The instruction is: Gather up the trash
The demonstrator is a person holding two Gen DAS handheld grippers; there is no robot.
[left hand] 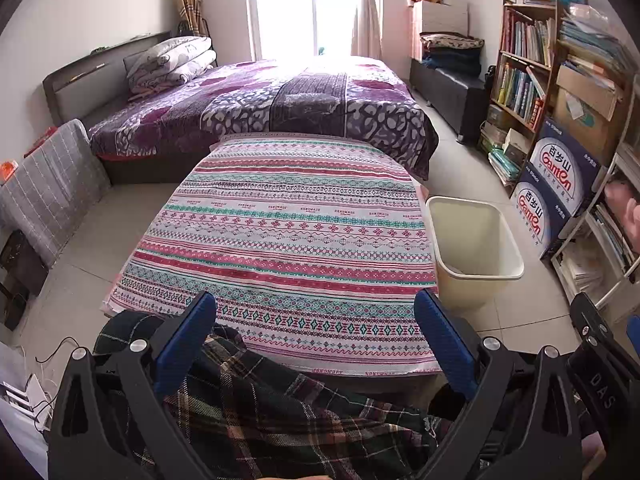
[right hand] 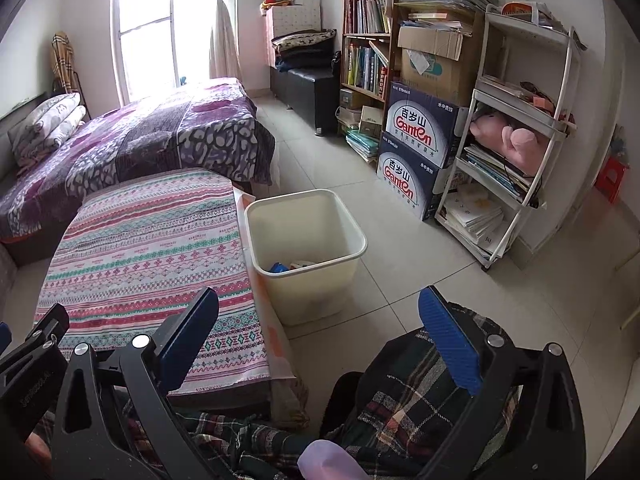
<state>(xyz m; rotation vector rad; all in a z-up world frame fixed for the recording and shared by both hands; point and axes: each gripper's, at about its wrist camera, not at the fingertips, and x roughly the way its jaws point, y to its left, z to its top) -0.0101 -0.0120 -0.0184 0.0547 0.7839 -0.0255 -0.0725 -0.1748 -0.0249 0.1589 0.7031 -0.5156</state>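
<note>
A cream plastic bin (right hand: 306, 236) stands on the tiled floor just right of the low table; it also shows in the left wrist view as the bin (left hand: 476, 240). Blue and white scraps of trash (right hand: 290, 267) lie at its bottom. The table's patterned cloth (left hand: 280, 232) carries no loose items that I can see. My left gripper (left hand: 316, 312) hangs open over the table's near edge, nothing between its blue pads. My right gripper (right hand: 320, 308) is open too, held above the floor in front of the bin, its left finger over the table's corner.
A bed with a purple cover (left hand: 256, 100) lies beyond the table. Bookshelves (right hand: 372, 40), two Ganten boxes (right hand: 416, 152) and a white rack (right hand: 516, 140) line the right wall. Plaid-clad legs of the person (left hand: 280, 420) fill the bottom of both views.
</note>
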